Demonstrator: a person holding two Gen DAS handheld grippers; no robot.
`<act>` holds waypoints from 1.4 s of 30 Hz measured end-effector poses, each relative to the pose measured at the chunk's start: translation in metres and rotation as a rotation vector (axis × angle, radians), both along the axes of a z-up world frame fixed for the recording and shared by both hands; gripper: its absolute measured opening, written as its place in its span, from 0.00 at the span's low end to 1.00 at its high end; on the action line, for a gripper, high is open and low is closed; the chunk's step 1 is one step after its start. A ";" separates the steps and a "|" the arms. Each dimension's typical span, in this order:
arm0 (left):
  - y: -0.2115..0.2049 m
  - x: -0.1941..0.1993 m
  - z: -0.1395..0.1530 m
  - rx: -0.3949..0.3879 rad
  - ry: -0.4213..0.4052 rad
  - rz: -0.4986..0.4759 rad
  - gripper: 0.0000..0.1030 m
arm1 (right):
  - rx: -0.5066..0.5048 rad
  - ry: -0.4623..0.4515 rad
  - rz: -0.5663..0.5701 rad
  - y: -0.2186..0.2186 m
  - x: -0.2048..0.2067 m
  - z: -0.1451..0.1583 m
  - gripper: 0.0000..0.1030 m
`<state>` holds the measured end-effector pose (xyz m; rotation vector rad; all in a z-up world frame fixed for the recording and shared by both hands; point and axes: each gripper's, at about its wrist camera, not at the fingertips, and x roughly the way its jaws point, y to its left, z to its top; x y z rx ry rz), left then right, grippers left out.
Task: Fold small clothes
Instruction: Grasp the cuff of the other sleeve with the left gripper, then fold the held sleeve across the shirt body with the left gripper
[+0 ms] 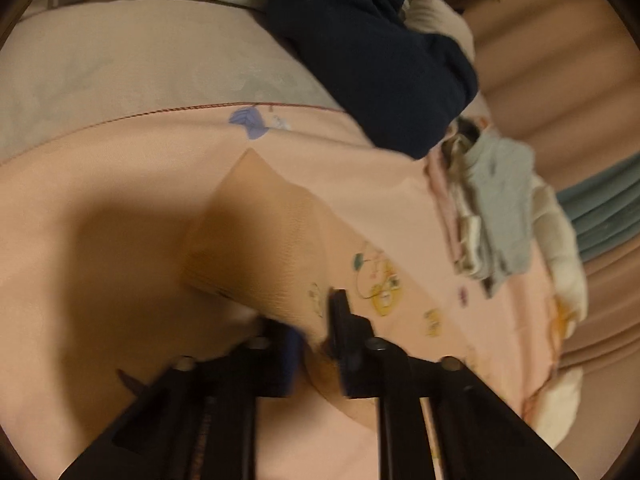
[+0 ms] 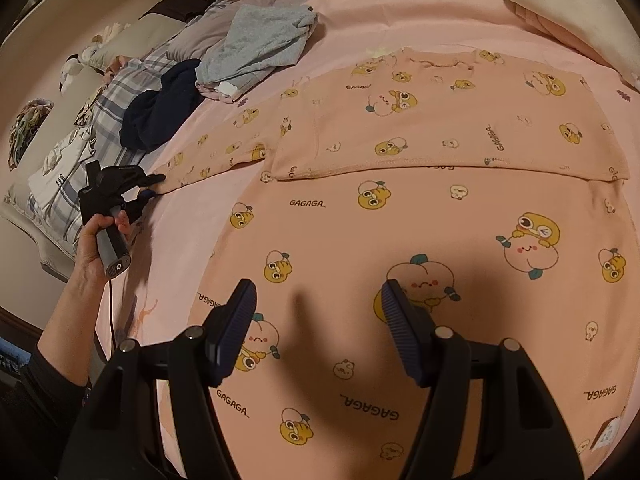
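The pink printed top [image 2: 400, 220] lies spread across the frame's centre on the bed [image 2: 340, 12], its sleeve reaching left. The left gripper [image 2: 154, 186] pinches that sleeve's cuff [image 1: 280, 264], blurred in its own view. The right gripper [image 2: 318, 320] hovers with jaws apart, empty, its shadow dimming the print.

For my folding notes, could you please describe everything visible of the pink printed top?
The pink top looks like soft cotton, printed with yellow cartoon figures and "GAGAGA". It lies flat on the pink sheet, one part already folded across. The left gripper pinches its sleeve end; the right gripper hovers open above it.
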<state>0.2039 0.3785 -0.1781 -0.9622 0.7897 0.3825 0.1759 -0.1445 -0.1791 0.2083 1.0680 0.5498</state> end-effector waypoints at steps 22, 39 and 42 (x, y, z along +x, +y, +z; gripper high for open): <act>-0.117 0.013 0.116 0.299 -0.061 -0.249 0.04 | 0.073 -0.020 -0.079 -0.051 -0.019 0.010 0.63; -0.334 0.037 0.120 0.521 -0.079 -0.643 0.04 | 0.130 -0.019 -0.216 -0.125 -0.037 0.004 0.64; -0.362 0.036 0.100 0.553 -0.042 -0.715 0.04 | 0.136 -0.015 -0.236 -0.133 -0.039 0.002 0.64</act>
